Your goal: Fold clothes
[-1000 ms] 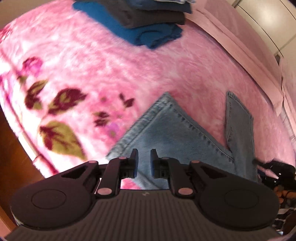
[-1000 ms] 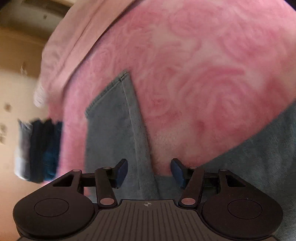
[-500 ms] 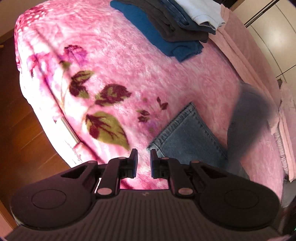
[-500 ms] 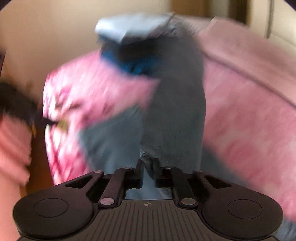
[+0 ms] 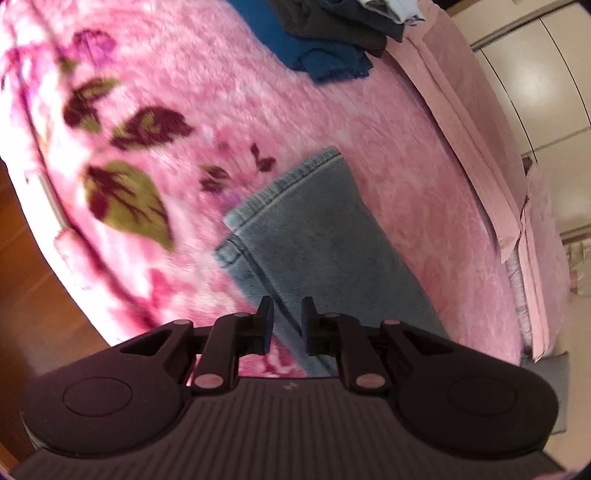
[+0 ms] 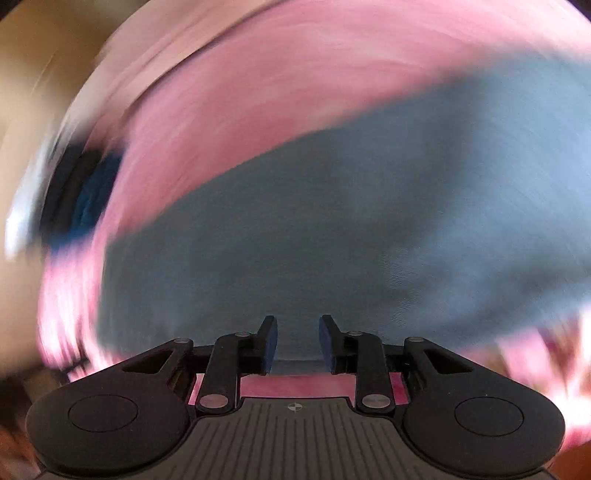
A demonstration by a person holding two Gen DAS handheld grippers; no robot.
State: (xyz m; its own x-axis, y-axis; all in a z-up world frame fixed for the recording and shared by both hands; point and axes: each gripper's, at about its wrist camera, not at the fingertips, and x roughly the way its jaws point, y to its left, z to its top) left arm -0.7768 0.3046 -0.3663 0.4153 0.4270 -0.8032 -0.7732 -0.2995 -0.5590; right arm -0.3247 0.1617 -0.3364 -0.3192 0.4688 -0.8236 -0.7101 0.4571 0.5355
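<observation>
- Jeans (image 5: 317,236) lay on the pink blanket (image 5: 399,122) of the bed, legs doubled together, long axis running away from the left tool (image 5: 287,320).
- Left tool: narrow gap, pinching nothing.
- Right tool (image 6: 294,344): spread, empty; denim directly ahead, apparently closer, though blurred.
- Hems stitched, faded blue.

Blurred jeans (image 6: 332,229), parted tongs (image 6: 294,343) above

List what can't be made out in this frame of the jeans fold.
- Right wrist view: motion blur smears the jeans and the pink blanket; seams and fold edges are unreadable.
- Left wrist view: the left gripper body hides the jeans' near end; whether its narrowly parted jaws pinch denim is unclear.
- Left wrist view: the stack of folded clothes is cut off by the top edge.
</observation>
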